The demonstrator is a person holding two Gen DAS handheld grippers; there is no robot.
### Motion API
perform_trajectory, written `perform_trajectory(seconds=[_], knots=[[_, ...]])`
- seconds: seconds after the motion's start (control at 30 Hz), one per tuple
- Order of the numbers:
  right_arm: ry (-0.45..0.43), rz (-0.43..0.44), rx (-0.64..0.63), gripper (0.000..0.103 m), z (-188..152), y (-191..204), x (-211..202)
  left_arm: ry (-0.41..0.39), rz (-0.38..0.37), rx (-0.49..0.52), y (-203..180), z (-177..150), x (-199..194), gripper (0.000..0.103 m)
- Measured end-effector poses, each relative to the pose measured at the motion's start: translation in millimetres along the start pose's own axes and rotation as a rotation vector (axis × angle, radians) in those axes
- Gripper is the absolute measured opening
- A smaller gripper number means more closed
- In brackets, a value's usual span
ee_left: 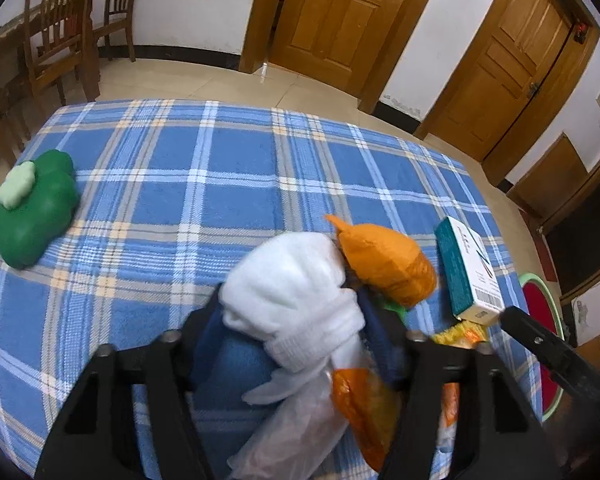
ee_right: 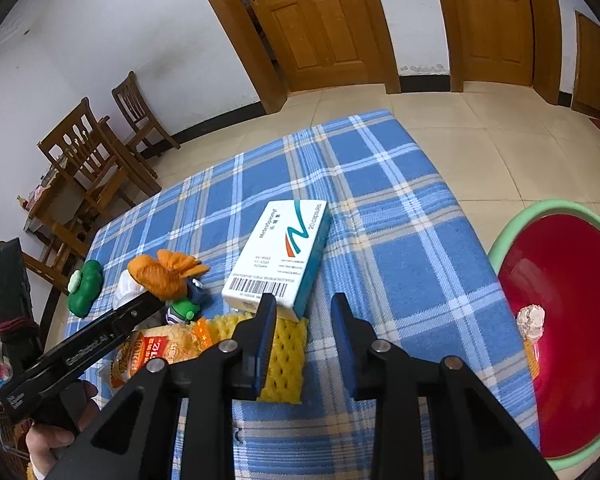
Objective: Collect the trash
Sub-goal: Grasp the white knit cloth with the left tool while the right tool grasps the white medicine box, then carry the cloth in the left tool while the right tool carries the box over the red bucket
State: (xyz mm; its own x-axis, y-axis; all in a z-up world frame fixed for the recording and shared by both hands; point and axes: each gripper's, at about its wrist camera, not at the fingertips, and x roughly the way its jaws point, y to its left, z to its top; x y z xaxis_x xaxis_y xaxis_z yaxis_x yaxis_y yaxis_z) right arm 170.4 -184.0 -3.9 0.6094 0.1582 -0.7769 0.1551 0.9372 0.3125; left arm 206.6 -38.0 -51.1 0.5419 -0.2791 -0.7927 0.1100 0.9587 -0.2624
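Note:
My left gripper (ee_left: 290, 300) is shut on a white crumpled tissue wad (ee_left: 292, 284), with a clear plastic wrapper (ee_left: 296, 412) hanging under it, above the blue plaid table (ee_left: 180, 200). Beside it lie an orange plush toy (ee_left: 388, 264), a white and teal medicine box (ee_left: 466, 272) and an orange snack packet (ee_left: 360, 408). My right gripper (ee_right: 304, 304) is open and empty above the table, just in front of the medicine box (ee_right: 280, 252) and over a yellow foam net (ee_right: 284, 360). The snack packet (ee_right: 156, 352) lies to its left.
A red basin with a green rim (ee_right: 564, 320) stands off the table's right edge and holds a crumpled wad (ee_right: 532, 320). A green clover toy (ee_left: 32, 208) lies at the table's left. Wooden chairs (ee_left: 60, 32) and doors (ee_left: 340, 12) stand behind.

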Motion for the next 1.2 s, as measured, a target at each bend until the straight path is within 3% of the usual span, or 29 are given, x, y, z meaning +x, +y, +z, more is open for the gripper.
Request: perform_trajectory(seconds=[0.03, 0.13, 0.37, 0.73, 0.83, 1.03, 1.2], knots=[[-0.004, 0.002, -0.003, 0.034, 0.5, 1.0, -1.4, 0.001, -0.005, -0.001, 0.8, 0.2, -0.2, 0.05], [-0.012, 0.0, -0.015, 0.046, 3.2, 6.0, -2.1, -0.007, -0.035, -0.031, 6.8, 0.6, -3.4, 0.044], [0.002, -0.01, -0.053, 0.068, 11.2, 21.4, 9.8, -0.085, -0.019, -0.059, 21.3, 4.2, -27.7, 0.043], [0.025, -0.105, -0.108, 0.068, 18.6, 44.0, 45.1, -0.124, -0.061, -0.114, 39.0, 8.3, -51.9, 0.043], [0.037, -0.12, -0.109, 0.059, 17.7, 44.5, 53.3, -0.114, -0.092, -0.134, 42.9, 7.4, -54.1, 0.043], [0.021, -0.088, -0.086, 0.058, 16.7, 35.4, 44.0, -0.107, -0.137, -0.152, 44.7, 5.4, -61.8, 0.043], [-0.042, -0.059, -0.08, 0.058, 12.8, 26.9, 13.8, -0.092, -0.156, -0.124, 34.3, -3.7, -67.6, 0.043]])
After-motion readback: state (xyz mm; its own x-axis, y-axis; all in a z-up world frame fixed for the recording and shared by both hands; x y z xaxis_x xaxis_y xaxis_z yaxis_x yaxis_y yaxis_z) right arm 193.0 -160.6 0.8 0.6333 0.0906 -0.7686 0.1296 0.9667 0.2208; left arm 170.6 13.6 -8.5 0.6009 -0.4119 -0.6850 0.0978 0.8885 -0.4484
